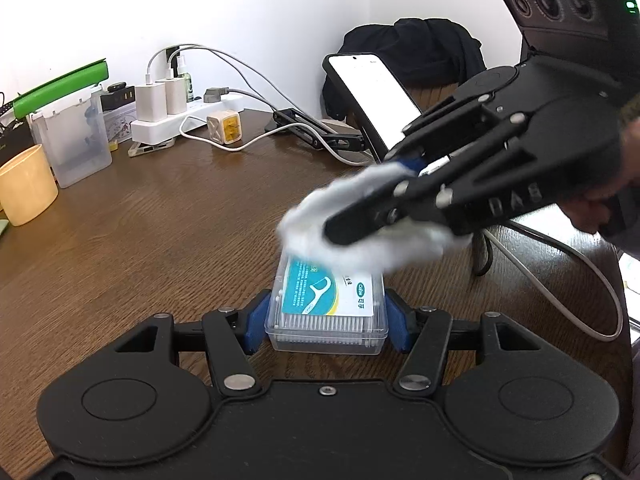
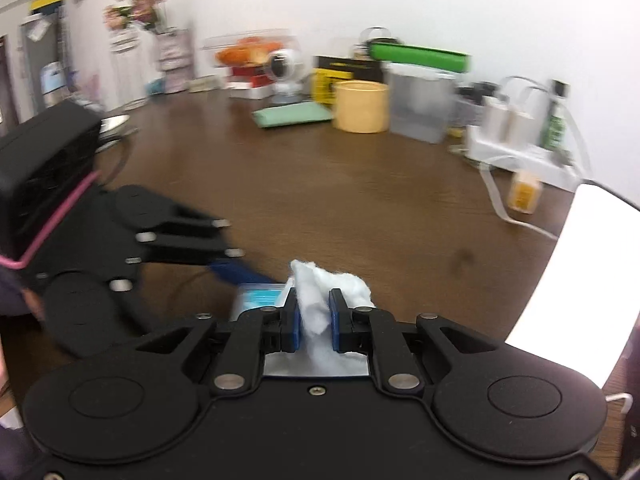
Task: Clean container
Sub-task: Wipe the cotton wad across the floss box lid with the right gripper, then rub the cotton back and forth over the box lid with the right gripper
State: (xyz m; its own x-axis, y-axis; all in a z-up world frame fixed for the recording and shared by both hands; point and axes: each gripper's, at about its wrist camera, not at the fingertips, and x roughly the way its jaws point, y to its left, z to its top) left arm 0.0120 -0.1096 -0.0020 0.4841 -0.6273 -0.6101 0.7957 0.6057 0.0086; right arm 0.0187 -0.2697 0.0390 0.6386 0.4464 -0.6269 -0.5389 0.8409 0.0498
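White walls backed a dark brown wooden surface (image 1: 168, 216) that filled most of both views. Along its far edge stood clutter: a clear plastic bin with a green lid (image 1: 72, 136), a pale yellow cup (image 1: 26, 184) just beside it at the left, a white power strip (image 1: 180, 116) loaded with chargers and trailing cables, and a lit phone (image 1: 376, 96) tilted on a stand at the far right.

Near the middle, close to me, sat the container (image 1: 328, 312), a small clear box of floss picks with a teal and white label on its lid. My left gripper (image 1: 326, 320) held it, its blue-padded fingers (image 1: 256, 326) pressed against the box's two sides, narrow enough only to clamp it.

My right gripper (image 2: 314, 316) came in from the right and angled down over the box's far end. Its fingers (image 2: 336, 320) were drawn close together and pinched a wad of white tissue (image 2: 320, 292). In the left wrist view the tissue (image 1: 344, 224) looked blurred and lay on the far part of the lid, covering that end of the label.
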